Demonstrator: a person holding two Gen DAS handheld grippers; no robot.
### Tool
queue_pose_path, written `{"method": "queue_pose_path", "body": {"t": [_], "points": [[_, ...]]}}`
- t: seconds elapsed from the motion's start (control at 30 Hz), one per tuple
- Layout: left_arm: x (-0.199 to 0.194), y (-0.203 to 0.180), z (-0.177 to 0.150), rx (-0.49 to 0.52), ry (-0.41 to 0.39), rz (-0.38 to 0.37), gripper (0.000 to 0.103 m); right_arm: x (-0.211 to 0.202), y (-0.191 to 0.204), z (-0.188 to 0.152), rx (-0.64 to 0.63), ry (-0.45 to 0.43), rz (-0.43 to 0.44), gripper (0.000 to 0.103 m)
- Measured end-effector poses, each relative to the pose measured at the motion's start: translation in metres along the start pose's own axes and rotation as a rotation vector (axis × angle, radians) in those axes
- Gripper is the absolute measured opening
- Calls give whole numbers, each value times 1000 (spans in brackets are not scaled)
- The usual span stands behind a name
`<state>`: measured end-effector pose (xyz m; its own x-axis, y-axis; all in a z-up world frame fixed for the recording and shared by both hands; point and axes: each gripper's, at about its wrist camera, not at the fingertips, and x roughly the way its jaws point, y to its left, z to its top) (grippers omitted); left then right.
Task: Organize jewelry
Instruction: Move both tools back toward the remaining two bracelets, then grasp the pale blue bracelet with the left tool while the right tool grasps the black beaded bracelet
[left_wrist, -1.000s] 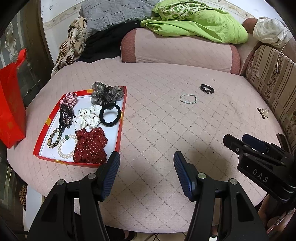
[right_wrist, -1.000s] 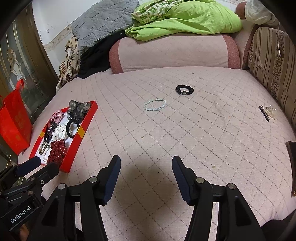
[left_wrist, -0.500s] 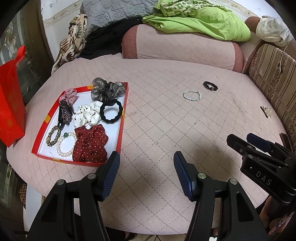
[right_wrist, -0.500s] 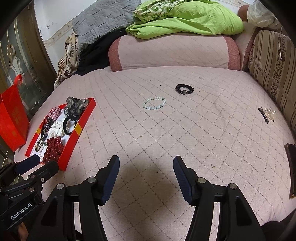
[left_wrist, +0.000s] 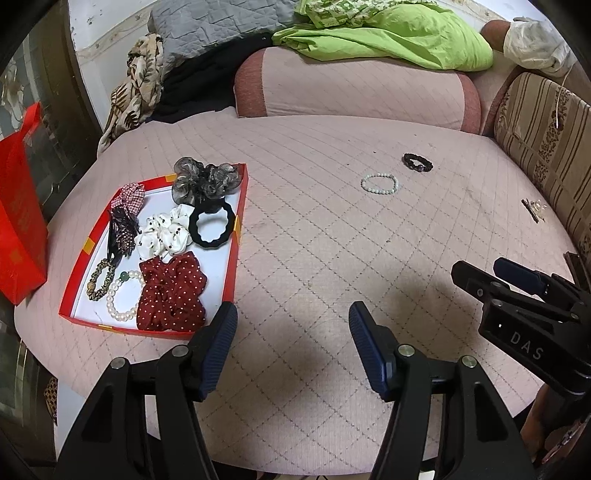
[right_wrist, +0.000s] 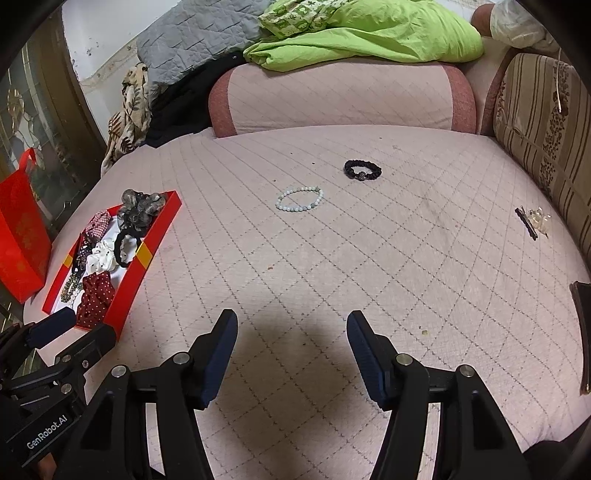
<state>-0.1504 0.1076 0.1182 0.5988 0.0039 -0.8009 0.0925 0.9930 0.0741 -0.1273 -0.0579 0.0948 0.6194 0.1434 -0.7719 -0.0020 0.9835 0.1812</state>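
A red tray (left_wrist: 236, 254) (right_wrist: 155, 240) lies at the left of the pink quilted surface, holding several scrunchies and two bead bracelets. A pale bead bracelet (left_wrist: 380, 183) (right_wrist: 299, 199) and a black bead bracelet (left_wrist: 417, 163) (right_wrist: 362, 170) lie loose farther out. A hair clip (left_wrist: 533, 208) (right_wrist: 532, 220) lies at the right edge. My left gripper (left_wrist: 291, 343) is open and empty over the near edge beside the tray. My right gripper (right_wrist: 291, 343) is open and empty, well short of the bracelets.
A red bag (left_wrist: 18, 218) stands left of the tray. A pink bolster (right_wrist: 340, 99) with green bedding (right_wrist: 369, 33) lies at the back. A striped cushion (right_wrist: 543, 122) borders the right side. A dark flat object (right_wrist: 583, 332) sits at the right edge.
Both grippers have drawn back and risen slightly, so the tray and bracelets look a little farther off. Both stay open. Nothing on the surface has moved.
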Motion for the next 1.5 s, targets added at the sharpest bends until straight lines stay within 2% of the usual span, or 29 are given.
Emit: {"method": "queue_pose_path", "body": {"t": [0.43,0.77,0.87,1.07,1.13,1.2,1.37,1.5], "points": [[19,-7,6,22,30,12,65,13,-14,4,20,11,-20,66],[41,-17,27,41,51,-6,65,24,-34,19,37,11,-39,66],[52,-17,46,19,53,-42,65,30,-45,33,39,5,-50,66],[90,-25,98,-18,71,-152,65,54,-79,80,14,-29,-102,66],[110,-35,115,-2,78,-181,63,68,-90,99,10,-29,-108,66],[132,-48,129,27,90,-197,54,84,-100,114,6,-20,-112,66],[188,-67,153,53,147,-224,43,131,-114,147,-6,27,-114,66],[216,-72,162,53,162,-241,43,166,-124,164,6,69,-103,65]]}}
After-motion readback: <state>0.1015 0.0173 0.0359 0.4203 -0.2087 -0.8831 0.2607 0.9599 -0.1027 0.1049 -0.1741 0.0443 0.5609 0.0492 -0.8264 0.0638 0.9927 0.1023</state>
